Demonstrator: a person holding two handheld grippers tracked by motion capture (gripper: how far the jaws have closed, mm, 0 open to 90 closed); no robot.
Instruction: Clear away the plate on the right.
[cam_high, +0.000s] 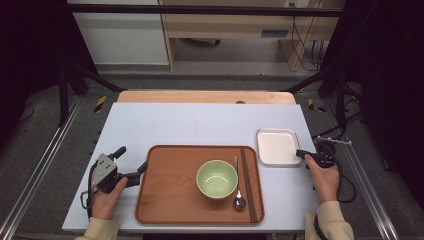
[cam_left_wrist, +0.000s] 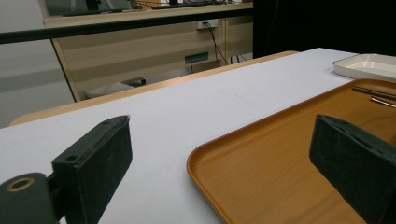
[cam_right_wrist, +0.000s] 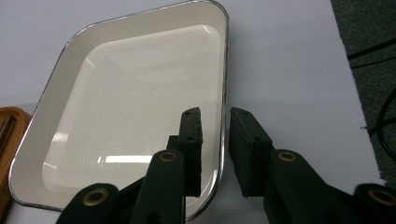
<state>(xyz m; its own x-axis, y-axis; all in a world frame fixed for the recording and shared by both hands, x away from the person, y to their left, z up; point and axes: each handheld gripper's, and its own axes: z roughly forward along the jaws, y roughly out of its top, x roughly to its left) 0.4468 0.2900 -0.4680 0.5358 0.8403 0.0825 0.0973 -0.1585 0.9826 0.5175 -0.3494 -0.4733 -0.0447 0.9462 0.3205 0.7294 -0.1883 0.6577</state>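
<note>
1. White rectangular dish (cam_high: 276, 146) set on the pale table (cam_high: 200, 122), just right of the wooden tray (cam_high: 170, 200), near the table's right edge; empty, glossy inside, dark-rimmed (cam_right_wrist: 121, 107).
2. Right gripper (cam_high: 301, 154) at the dish's right rim: one jaw inside over the wall, the other outside, rim (cam_right_wrist: 223, 140) between them, narrow gaps on both sides, not clamped.
3. Left gripper (cam_high: 134, 165) at the tray's left edge, jaws spread wide, gripping nothing; one jaw over the bare table, the other over the tray's near corner (cam_left_wrist: 243, 172).
4. On the tray: green bowl (cam_high: 217, 178), empty; spoon (cam_high: 238, 192) just right of it; dark chopsticks (cam_high: 248, 182) along the right rim.
5. Beyond the table: grey floor, light wooden cabinets (cam_high: 235, 22), black frame rails, cables at right.
</note>
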